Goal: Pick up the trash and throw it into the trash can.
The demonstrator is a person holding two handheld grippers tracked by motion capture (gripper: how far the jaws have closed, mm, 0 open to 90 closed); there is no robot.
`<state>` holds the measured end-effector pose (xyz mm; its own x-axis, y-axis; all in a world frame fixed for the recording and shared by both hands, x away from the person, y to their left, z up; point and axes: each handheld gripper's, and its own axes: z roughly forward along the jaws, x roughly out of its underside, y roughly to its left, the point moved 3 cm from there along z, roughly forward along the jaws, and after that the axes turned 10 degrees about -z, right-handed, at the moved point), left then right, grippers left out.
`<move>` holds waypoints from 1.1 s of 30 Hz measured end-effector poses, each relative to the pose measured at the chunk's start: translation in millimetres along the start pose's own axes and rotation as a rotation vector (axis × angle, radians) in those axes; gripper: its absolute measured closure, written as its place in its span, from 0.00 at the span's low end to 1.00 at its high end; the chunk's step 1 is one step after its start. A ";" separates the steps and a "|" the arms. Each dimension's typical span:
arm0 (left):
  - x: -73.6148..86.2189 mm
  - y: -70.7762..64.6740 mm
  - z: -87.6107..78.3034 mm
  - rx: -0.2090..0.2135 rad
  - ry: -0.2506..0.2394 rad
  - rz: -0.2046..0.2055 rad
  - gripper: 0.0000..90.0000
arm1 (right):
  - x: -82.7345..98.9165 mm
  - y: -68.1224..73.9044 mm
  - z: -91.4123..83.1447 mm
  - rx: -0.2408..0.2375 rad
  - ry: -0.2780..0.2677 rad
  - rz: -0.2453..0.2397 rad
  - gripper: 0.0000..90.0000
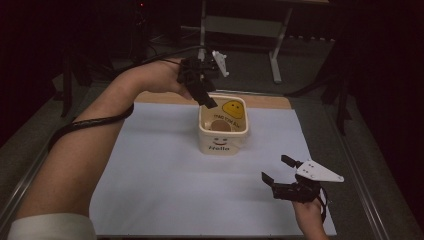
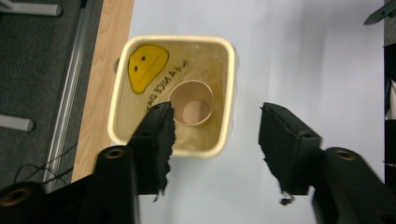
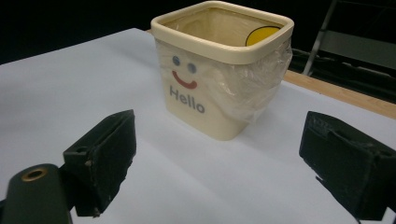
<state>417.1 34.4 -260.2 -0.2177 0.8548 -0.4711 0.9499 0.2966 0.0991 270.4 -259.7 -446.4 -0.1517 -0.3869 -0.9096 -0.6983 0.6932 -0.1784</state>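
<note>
A cream square bin [image 1: 223, 126] with a smiling face and "Hello" on its front stands on the white sheet [image 1: 165, 175]. A clear plastic liner [image 3: 254, 81] hangs over its rim, and a yellow face shows on its inner wall [image 2: 145, 65]. A brown cardboard roll [image 2: 191, 103] stands on end on the bin's floor. My left gripper [image 1: 209, 100] hovers open above the bin's far left corner, pointing down, nothing between its fingers [image 2: 156, 140]. My right gripper [image 1: 278, 169] rests low at the near right, open and empty, facing the bin [image 3: 219, 70].
A wooden table edge [image 1: 265, 101] shows beyond the sheet. Metal rails [image 1: 365, 185] border the table sides. A grey frame stand [image 1: 240, 27] sits on the dark floor behind. A cable [image 1: 95, 122] trails from the left gripper along the forearm.
</note>
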 end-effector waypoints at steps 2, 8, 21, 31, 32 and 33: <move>7.9 -0.9 -2.7 -0.004 -0.007 -0.017 0.49 | -0.2 0.1 -0.1 0.000 -0.001 0.002 0.12; 28.2 -5.3 -10.9 -0.004 -0.034 -0.057 0.38 | -0.7 1.2 -0.1 0.001 0.002 0.000 0.12; 62.0 -26.1 -17.3 0.038 -0.103 -0.085 0.22 | -0.9 2.4 0.5 -0.003 0.001 -0.001 0.12; 93.5 -37.6 -9.3 0.040 -0.091 -0.115 0.21 | -0.7 2.9 1.4 -0.006 0.002 0.005 0.12; 93.5 -37.6 -9.3 0.040 -0.091 -0.115 0.21 | -0.7 2.9 1.4 -0.006 0.002 0.005 0.12; 98.9 -39.2 -6.7 0.030 -0.078 -0.116 0.21 | -0.6 3.2 1.7 -0.005 0.005 0.000 0.12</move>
<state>356.8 110.2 -304.8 -0.3100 0.7794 -0.5445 0.9257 0.3780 0.0140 269.4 -256.1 -447.0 -0.1552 -0.3900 -0.9076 -0.7016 0.6903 -0.1767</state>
